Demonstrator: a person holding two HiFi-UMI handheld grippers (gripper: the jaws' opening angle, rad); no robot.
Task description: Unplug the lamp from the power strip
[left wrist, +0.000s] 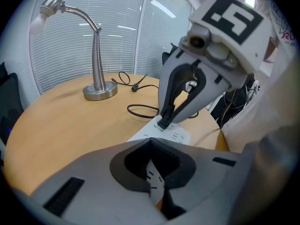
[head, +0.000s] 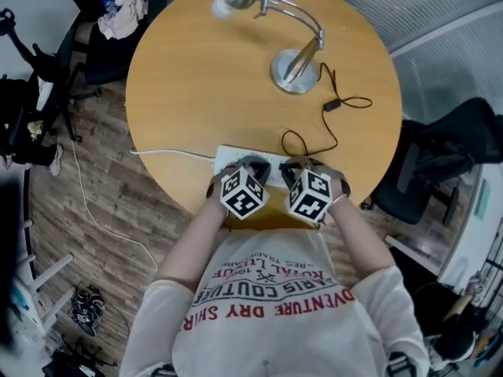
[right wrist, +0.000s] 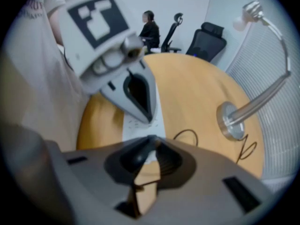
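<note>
We see the lamp's black plug (left wrist: 164,123) standing in the white power strip (left wrist: 182,136), which lies at the near edge of the round table (head: 181,93). The right gripper (head: 299,165) pinches the plug from above. Just beside it, the left gripper (right wrist: 146,118) has its jaws pressed together, tips resting on the strip. The cord (head: 334,128) loops from the plug to the lamp (head: 294,72), which stands well apart on the far side.
</note>
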